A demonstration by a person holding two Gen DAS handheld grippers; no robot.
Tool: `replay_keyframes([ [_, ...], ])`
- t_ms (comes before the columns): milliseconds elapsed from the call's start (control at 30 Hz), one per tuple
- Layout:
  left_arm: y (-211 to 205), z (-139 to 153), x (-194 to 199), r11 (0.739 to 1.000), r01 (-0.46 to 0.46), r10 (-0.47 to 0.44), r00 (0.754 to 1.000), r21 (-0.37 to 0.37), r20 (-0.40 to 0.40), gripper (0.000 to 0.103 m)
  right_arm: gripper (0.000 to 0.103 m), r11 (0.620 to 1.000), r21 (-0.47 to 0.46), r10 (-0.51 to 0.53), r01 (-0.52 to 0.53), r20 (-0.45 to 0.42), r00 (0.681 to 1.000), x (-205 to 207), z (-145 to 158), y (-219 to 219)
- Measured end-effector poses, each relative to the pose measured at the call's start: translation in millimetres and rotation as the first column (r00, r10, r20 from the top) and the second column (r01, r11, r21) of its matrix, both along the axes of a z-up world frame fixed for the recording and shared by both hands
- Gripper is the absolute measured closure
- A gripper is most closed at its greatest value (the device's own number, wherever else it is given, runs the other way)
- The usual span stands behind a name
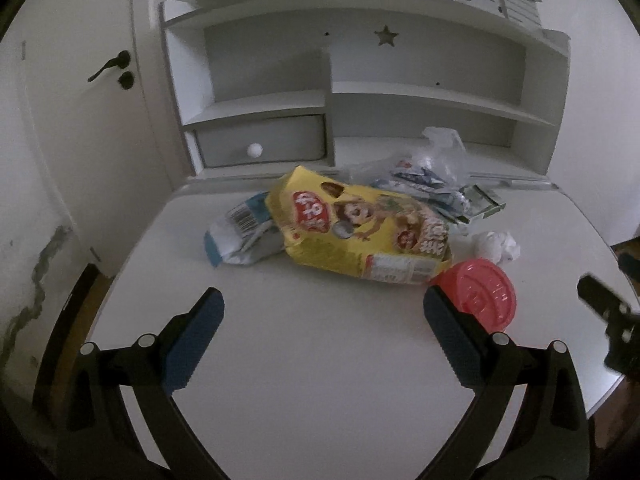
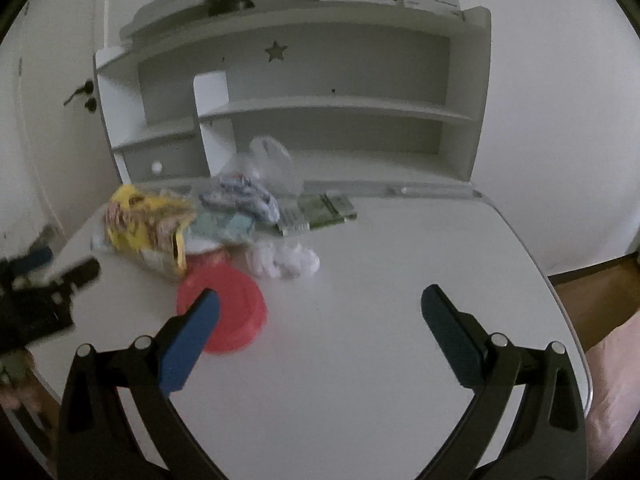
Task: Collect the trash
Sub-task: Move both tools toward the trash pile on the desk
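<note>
A pile of trash lies on the white desk (image 1: 304, 360): a yellow snack bag (image 1: 356, 232), a blue-and-white wrapper (image 1: 240, 236) to its left, a crumpled white paper ball (image 1: 498, 246), a red round lid (image 1: 480, 294), a clear plastic bag with wrappers (image 1: 432, 164) behind. My left gripper (image 1: 322, 308) is open and empty, just short of the yellow bag, its right finger beside the red lid. My right gripper (image 2: 320, 304) is open and empty above the desk; the red lid (image 2: 228, 312) sits behind its left finger, the paper ball (image 2: 286, 262) beyond. The yellow bag (image 2: 144, 224) is at left.
A white hutch with shelves (image 1: 360, 92), a small drawer (image 1: 260, 144) and a star cutout stands at the back of the desk. A green flattened carton (image 2: 320, 212) lies near the pile. A door with a dark handle (image 1: 110, 66) is at left. The desk edge curves at right (image 2: 560, 300).
</note>
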State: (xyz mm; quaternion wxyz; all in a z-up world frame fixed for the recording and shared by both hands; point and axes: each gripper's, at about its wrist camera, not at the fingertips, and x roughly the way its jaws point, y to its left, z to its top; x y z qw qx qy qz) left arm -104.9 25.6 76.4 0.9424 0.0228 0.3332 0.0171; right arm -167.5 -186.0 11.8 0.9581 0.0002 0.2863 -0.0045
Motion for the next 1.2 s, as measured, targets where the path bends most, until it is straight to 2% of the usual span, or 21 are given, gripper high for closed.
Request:
replay_keyframes([
  [167, 2, 1, -3, 1.000, -0.020, 0.020, 1.000, 0.013, 0.006, 0.006, 0.006, 1.000, 0.023, 0.016, -0.015, -0.030, 0.999, -1, -12, 3],
  [400, 1, 3, -8, 0.996, -0.038, 0.036, 0.999, 0.078, 0.031, 0.006, 0.006, 0.999, 0.020, 0.044, -0.043, -0.019, 0.999, -1, -8, 10],
  [567, 3, 4, -8, 0.995, -0.046, 0.043, 0.998, 0.087, 0.036, 0.006, 0.006, 0.997, 0.017, 0.073, -0.072, -0.040, 0.997, 2, -11, 17],
  [767, 17, 0, -6, 0.998, -0.050, 0.049, 0.999, 0.044, 0.013, 0.006, 0.006, 0.995, 0.014, 0.099, -0.098, -0.050, 0.994, 3, -15, 24],
  [933, 45, -7, -4, 0.996, -0.092, 0.092, 0.996, -0.006, -0.017, 0.006, 0.006, 0.994, 0.011, 0.113, -0.113, -0.064, 0.992, 4, -20, 27],
  [1200, 55, -14, -2, 0.993, -0.114, 0.113, 0.993, -0.026, -0.047, 0.006, 0.006, 0.992, 0.026, 0.129, -0.127, -0.097, 0.987, 10, -30, 35],
])
